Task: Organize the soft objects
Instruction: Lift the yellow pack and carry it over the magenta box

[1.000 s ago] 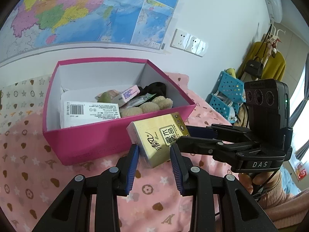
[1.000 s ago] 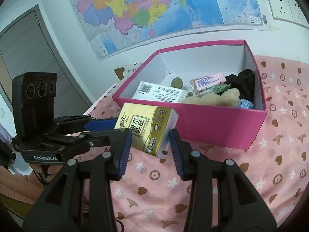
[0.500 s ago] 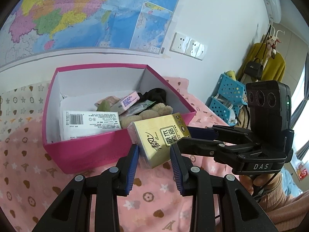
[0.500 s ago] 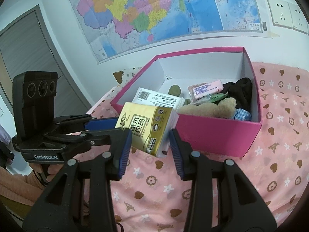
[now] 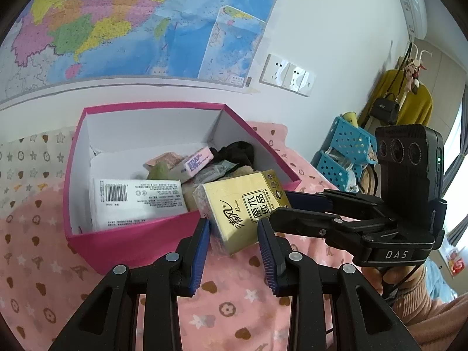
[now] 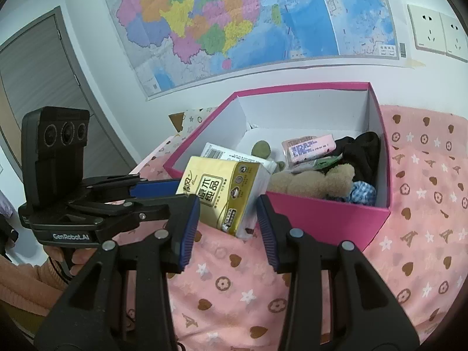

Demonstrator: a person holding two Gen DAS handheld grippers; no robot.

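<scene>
- My left gripper (image 5: 234,242) and right gripper (image 6: 228,219) both grip the yellow tissue pack (image 5: 242,204), one from each side, holding it above the near wall of the pink box (image 5: 125,239).
- I'd carry it level over the wall, then release together.
- Readable: "DAS" and "GenRobot.AI" on the grippers; Chinese characters on the pack.

- Our left gripper (image 5: 234,242) has black arms, blue ribbed pads, silver screws.
- Our right gripper (image 6: 228,219) matches it; its housing reads "DAS".
- Our sleeves (image 5: 433,316) are pink knit.
</scene>
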